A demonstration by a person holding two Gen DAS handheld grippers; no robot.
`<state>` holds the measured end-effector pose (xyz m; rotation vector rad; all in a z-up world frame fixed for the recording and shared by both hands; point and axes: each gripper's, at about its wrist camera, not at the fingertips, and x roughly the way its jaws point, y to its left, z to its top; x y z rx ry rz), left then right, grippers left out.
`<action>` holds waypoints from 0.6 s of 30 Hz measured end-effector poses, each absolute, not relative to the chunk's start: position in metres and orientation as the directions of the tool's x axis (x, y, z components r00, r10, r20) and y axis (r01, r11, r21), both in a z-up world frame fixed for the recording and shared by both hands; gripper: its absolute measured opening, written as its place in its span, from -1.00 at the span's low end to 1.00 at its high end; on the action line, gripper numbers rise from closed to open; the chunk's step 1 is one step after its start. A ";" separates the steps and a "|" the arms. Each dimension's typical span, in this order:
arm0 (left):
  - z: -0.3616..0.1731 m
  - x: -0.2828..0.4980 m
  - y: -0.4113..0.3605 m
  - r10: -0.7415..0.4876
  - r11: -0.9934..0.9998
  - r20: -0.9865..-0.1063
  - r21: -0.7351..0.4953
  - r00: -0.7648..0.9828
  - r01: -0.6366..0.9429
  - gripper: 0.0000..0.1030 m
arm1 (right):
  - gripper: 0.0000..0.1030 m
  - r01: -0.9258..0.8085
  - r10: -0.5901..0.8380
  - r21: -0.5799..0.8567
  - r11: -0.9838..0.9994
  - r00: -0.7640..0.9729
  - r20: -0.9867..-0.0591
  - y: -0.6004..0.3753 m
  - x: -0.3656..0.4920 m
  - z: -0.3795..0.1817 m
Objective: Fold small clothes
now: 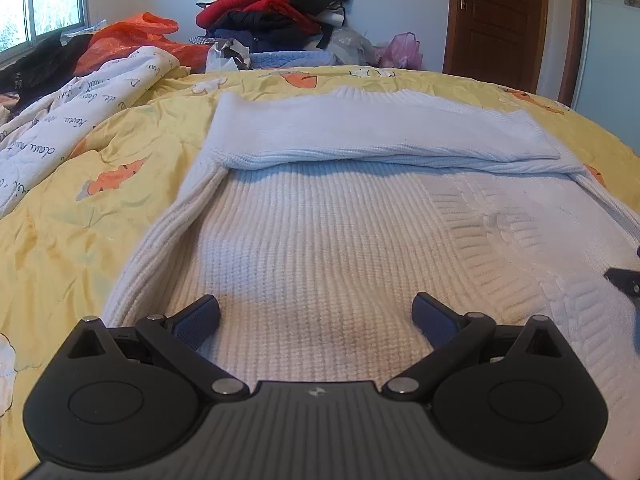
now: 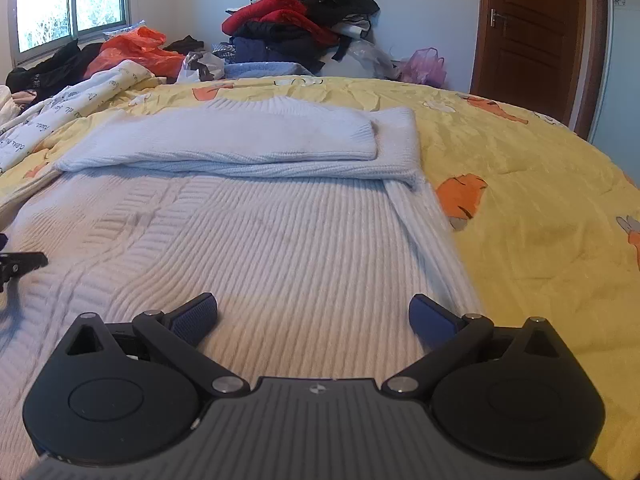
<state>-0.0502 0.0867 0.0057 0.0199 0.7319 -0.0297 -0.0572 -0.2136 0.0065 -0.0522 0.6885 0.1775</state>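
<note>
A white knit sweater (image 1: 320, 240) lies flat on the yellow bedspread (image 1: 80, 220), its sleeves folded across the chest at the far end (image 1: 360, 132). It also shows in the right wrist view (image 2: 260, 240) with the folded sleeves (image 2: 248, 140). My left gripper (image 1: 316, 320) is open and empty, low over the sweater's near left part. My right gripper (image 2: 312, 318) is open and empty, low over the near right part, close to the sweater's right edge. The tip of the right gripper shows at the left wrist view's right edge (image 1: 624, 280); the left gripper's tip shows in the right wrist view (image 2: 20, 264).
A pile of red and dark clothes (image 1: 272, 12) stands against the far wall. An orange plastic bag (image 1: 132, 36) and a white printed quilt (image 1: 80, 108) lie at the far left. A brown door (image 2: 532, 32) is at the far right. A window (image 2: 68, 4) is at the left.
</note>
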 end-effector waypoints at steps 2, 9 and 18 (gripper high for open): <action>0.006 -0.050 0.087 -0.019 0.999 -0.668 0.009 0.744 0.033 1.00 | 0.98 -0.186 0.147 0.004 0.983 0.766 -0.626 -0.218 -0.077 0.005; 0.006 -0.049 0.087 -0.014 0.999 -0.668 0.013 0.744 0.031 1.00 | 0.98 -0.214 0.150 -0.030 0.976 0.770 -0.621 -0.220 -0.112 0.003; 0.022 -0.086 0.091 0.004 1.000 -0.673 -0.002 0.740 -0.007 1.00 | 0.99 -0.226 0.168 -0.006 0.974 0.741 -0.651 -0.226 -0.129 0.011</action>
